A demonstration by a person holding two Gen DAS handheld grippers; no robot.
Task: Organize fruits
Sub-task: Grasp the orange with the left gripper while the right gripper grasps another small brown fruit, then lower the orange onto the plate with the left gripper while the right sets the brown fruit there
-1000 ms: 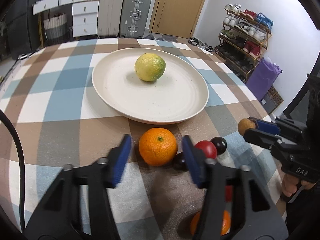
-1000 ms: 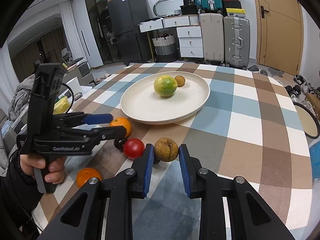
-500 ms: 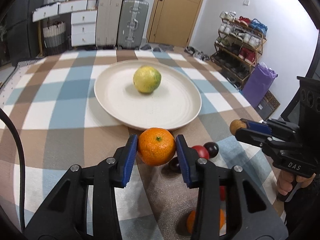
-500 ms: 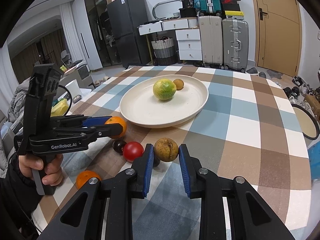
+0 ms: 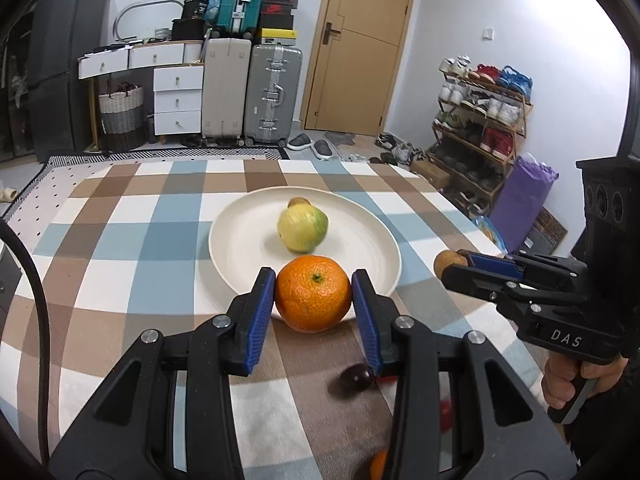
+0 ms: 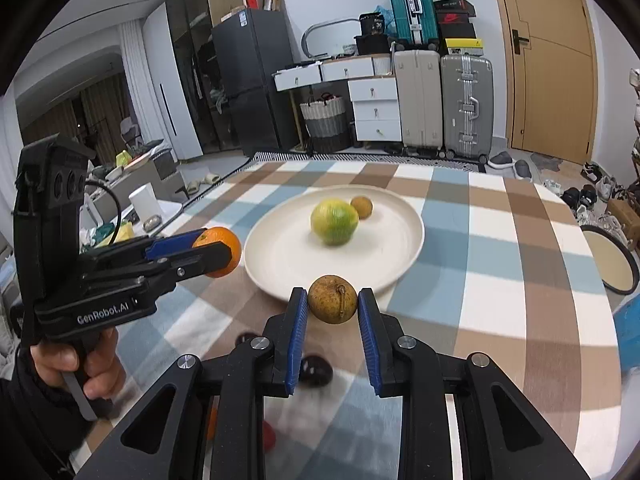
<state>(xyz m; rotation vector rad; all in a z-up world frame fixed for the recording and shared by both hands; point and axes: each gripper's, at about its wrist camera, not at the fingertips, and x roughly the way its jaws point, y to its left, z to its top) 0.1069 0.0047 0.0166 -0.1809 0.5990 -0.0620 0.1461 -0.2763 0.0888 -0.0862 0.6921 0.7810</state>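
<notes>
My left gripper (image 5: 313,298) is shut on an orange mandarin (image 5: 313,298), held above the table just short of the cream plate (image 5: 236,252). My right gripper (image 6: 333,300) is shut on a brown round fruit (image 6: 333,300), raised near the plate's (image 6: 280,256) near rim. A yellow-green citrus (image 5: 303,228) and a small brown fruit (image 6: 361,207) lie on the plate. In the right wrist view the left gripper (image 6: 216,254) shows at the left with the mandarin (image 6: 224,252); in the left wrist view the right gripper (image 5: 452,266) shows at the right with the brown fruit (image 5: 446,263).
On the checked tablecloth (image 5: 120,240) below the grippers lie dark plums (image 6: 316,370) (image 5: 354,376), a red fruit (image 6: 269,436) and another orange fruit (image 5: 378,468), partly hidden by the gripper bodies. A round tray (image 6: 616,260) stands off the table's right edge.
The left gripper closed on the mandarin and lifted it toward the plate. The right gripper, holding the brown fruit, rose and moved toward the plate's rim.
</notes>
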